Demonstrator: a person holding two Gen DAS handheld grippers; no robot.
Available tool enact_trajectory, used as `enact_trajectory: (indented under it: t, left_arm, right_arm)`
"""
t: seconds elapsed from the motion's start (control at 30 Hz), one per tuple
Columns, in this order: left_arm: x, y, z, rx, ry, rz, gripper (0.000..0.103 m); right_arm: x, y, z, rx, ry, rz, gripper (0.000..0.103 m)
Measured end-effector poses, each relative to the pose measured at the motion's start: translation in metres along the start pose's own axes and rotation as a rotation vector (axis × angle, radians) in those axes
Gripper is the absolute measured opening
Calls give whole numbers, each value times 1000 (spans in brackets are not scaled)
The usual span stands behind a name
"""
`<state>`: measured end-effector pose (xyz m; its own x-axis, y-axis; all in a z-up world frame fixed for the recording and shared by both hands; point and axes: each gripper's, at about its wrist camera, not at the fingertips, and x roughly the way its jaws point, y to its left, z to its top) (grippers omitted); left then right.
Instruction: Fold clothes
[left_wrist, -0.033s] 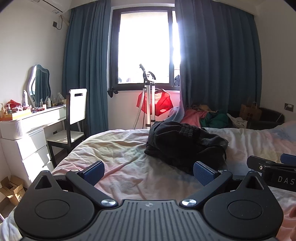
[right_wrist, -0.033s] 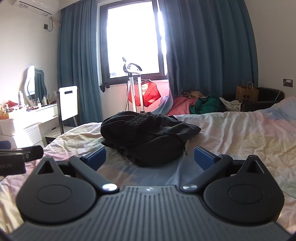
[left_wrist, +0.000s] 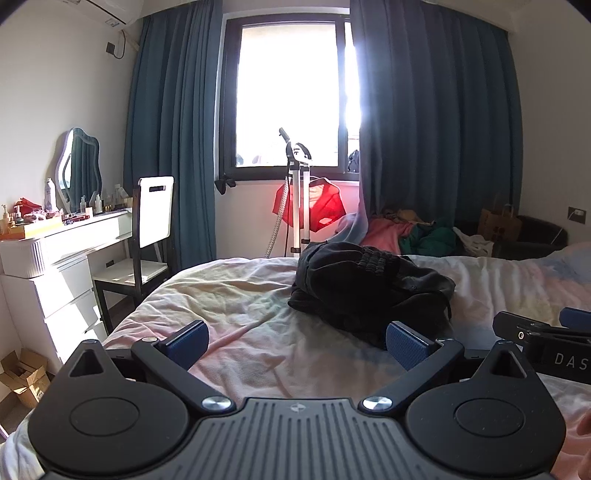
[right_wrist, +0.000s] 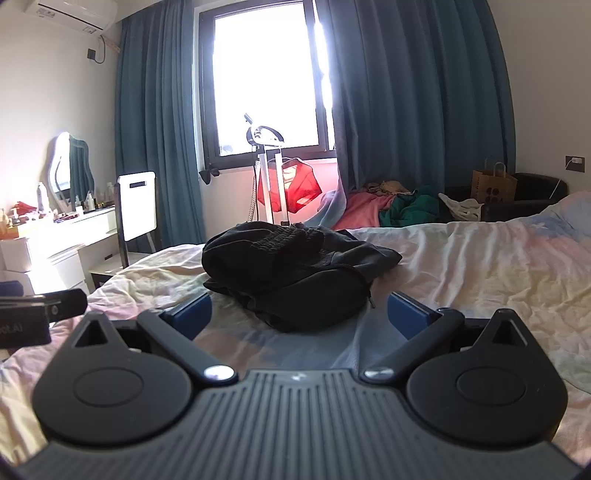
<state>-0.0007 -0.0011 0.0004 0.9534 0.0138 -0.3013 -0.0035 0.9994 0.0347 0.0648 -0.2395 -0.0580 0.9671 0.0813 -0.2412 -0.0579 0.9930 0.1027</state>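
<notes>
While both grippers (left_wrist: 297, 341) (right_wrist: 299, 314) gape, black clothes (right_wrist: 295, 266) crumple on the bed (right_wrist: 480, 266) near curtains (right_wrist: 413, 110).

The black garment's (left_wrist: 369, 284) near edge hides behind the left gripper's fingers (left_wrist: 406, 345).

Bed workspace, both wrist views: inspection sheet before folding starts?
Surface: bed with a rumpled pale sheet.
Job's things: black garment bunched in a heap, unfolded.
Clutter: pile of clothes beyond the bed; paper bag.
Grippers: left gripper and right gripper both open, short of the garment, holding nothing.
Cables: hose on the garment steamer; plug at the wall socket.
Surroundings: window, blue curtains, dresser, chair.
</notes>
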Motion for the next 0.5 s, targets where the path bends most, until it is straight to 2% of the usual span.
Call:
enact_trajectory:
  t: [0.5]
  left_arm:
    - [-5, -1, -4, 6, 20, 12, 103]
  right_arm:
    - [-7, 0, 0, -15, -14, -11, 103]
